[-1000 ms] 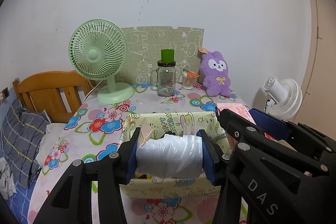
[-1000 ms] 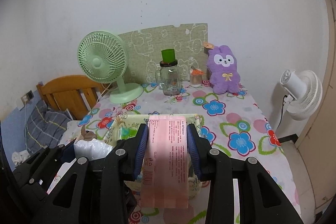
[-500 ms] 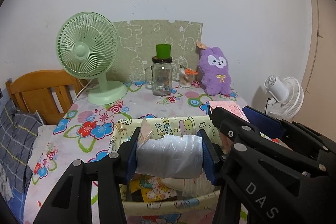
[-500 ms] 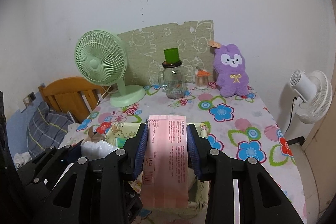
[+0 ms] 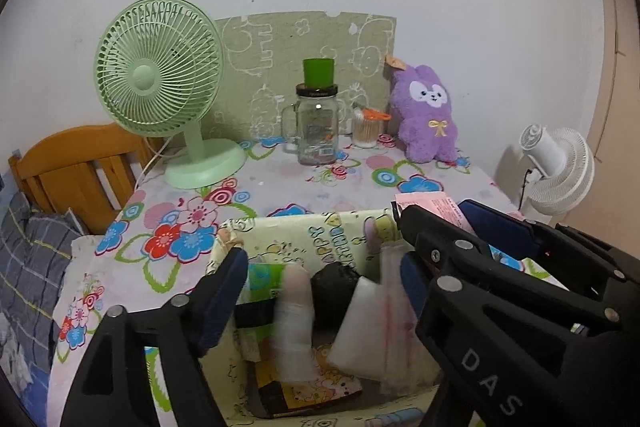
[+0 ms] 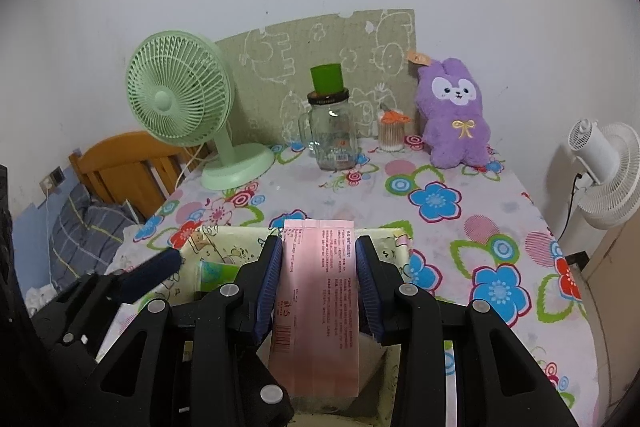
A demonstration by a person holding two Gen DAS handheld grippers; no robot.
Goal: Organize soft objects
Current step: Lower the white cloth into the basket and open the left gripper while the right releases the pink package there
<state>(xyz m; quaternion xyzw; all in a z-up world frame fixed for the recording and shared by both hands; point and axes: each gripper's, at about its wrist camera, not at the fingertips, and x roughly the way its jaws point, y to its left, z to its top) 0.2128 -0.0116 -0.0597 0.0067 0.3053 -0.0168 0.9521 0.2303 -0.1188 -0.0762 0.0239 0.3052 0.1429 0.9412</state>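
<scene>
A: What do the two tools look like?

B: Above the cartoon-print basket [image 5: 320, 235], the left gripper [image 5: 320, 291] has matte black plastic arms studded with round silver screws and dark blue finger pads.

A: And the other?

B: The right gripper [image 6: 318, 283] has the same black frame, silver screws and blue ribbed pads. White letters "DAS" mark its arm.

Dim; fisheye-warped (blurred near basket)
</scene>
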